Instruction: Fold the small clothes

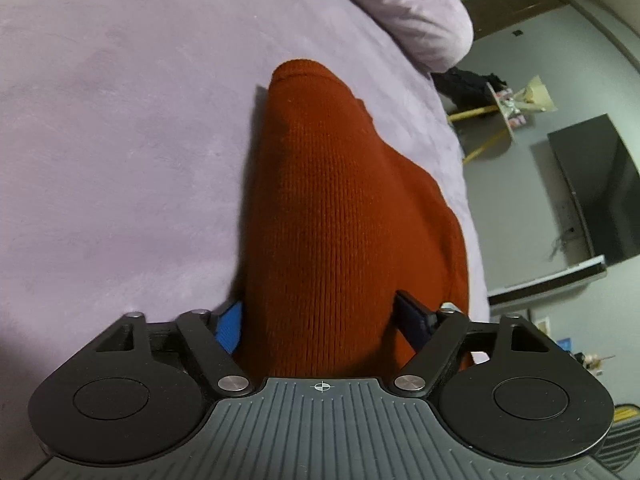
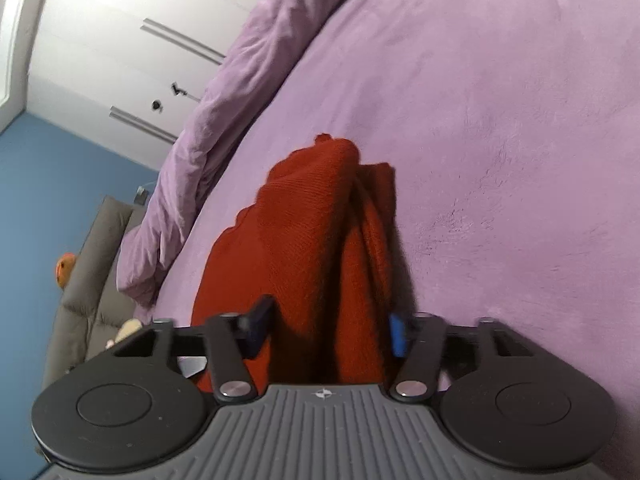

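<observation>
A rust-red knit garment (image 1: pixel 336 216) hangs from my left gripper (image 1: pixel 320 328), which is shut on its edge; the blue finger pads (image 1: pixel 230 326) press the cloth from both sides. The same garment (image 2: pixel 316 240) shows in the right wrist view, bunched in folds, with my right gripper (image 2: pixel 332 328) shut on another part of it. The cloth is lifted above the purple bedspread (image 1: pixel 120 140), its far end drooping toward the bed. The fingertips are mostly hidden by the fabric.
A rumpled purple duvet (image 2: pixel 224 120) lies along the bed's edge (image 1: pixel 420 20). A dark TV screen (image 1: pixel 596 192) and a small yellow-legged table (image 1: pixel 496 120) stand off the bed. A grey sofa (image 2: pixel 84 280) and white wardrobe (image 2: pixel 120 40) are at the other side.
</observation>
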A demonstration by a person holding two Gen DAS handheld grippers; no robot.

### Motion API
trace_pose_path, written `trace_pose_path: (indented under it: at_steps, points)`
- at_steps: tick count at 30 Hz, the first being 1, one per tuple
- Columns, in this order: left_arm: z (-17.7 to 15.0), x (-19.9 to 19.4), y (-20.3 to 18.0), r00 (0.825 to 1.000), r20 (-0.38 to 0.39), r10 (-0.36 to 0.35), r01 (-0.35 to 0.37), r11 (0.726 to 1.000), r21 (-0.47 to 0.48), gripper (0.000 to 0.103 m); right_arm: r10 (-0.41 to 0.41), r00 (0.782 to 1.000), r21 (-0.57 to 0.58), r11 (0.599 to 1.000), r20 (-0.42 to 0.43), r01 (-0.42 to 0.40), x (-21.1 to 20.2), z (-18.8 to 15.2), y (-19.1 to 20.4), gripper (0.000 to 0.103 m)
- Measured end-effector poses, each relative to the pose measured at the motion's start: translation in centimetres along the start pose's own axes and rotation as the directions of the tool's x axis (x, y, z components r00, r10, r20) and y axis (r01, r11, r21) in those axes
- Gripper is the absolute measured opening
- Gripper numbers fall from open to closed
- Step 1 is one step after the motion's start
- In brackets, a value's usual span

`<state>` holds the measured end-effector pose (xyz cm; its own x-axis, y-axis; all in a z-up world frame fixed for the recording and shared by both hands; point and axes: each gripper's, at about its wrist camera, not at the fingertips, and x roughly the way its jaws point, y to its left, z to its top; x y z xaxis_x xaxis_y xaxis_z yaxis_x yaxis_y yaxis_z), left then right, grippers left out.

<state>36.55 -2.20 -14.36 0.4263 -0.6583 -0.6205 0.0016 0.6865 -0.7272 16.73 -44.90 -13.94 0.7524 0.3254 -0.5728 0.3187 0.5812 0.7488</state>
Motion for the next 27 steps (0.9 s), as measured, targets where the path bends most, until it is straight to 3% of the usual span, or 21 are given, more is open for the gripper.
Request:
trace_pose_path:
  at_steps: [2,4,9,13,17,19,21,23,25,27]
  points:
    - [0.0,0.0,-0.2,1.0,0.004,0.003,-0.003,1.0,-0.005,0.058,0.018,1.0,0.039,0.999,0.017,-0.019,0.5,-0.3,-0.5,0.036]
    - [-0.1,-0.9,-0.1,1.0,0.019,-0.014,0.015,1.0,-0.01,0.053,0.025,0.999,0.078,0.997,0.04,-0.028,0.9,-0.7,-0.5,0.034]
    - [-1.4,-5.9,-0.7,0.999,0.049,-0.011,0.009,0.999,0.038,0.05,0.097,0.995,0.133,0.986,0.025,-0.1,1.1,-1.8,1.0,0.032]
    - [-4.4,-12.1,0.8,0.996,0.034,0.077,-0.079,0.995,0.065,0.052,0.153,0.983,0.131,0.982,-0.101,-0.139,1.2,-5.2,3.1,0.032]
    - [-8.9,-16.8,4.1,0.975,0.009,0.222,-0.222,0.975,0.004,0.058,0.166,0.952,0.082,0.985,-0.257,-0.15,1.4,-11.1,5.3,0.035]
    - [-10.3,-18.7,4.2,0.962,0.049,0.267,-0.269,0.963,0.028,0.062,0.11,0.958,0.018,0.994,-0.265,-0.109,1.0,-13.0,6.5,0.046]
    - [-10.7,-20.4,3.0,0.947,0.115,0.301,-0.309,0.949,0.059,0.061,-0.01,0.976,-0.061,0.998,-0.216,-0.003,-0.5,-13.9,8.1,0.052]
    - [-10.6,-21.3,1.2,0.913,0.205,0.353,-0.38,0.919,0.105,0.063,-0.13,0.985,-0.138,0.984,-0.11,0.115,-2.3,-14.0,10.1,0.053]
    - [-10.2,-21.1,-0.2,0.891,0.273,0.364,-0.413,0.898,0.149,0.068,-0.263,0.965,-0.199,0.945,0.017,0.261,-3.5,-14.0,12.8,0.052]
    - [-9.4,-19.9,-1.3,0.876,0.308,0.371,-0.435,0.884,0.173,0.068,-0.292,0.954,-0.253,0.92,0.072,0.301,-3.1,-14.2,15.2,0.042]
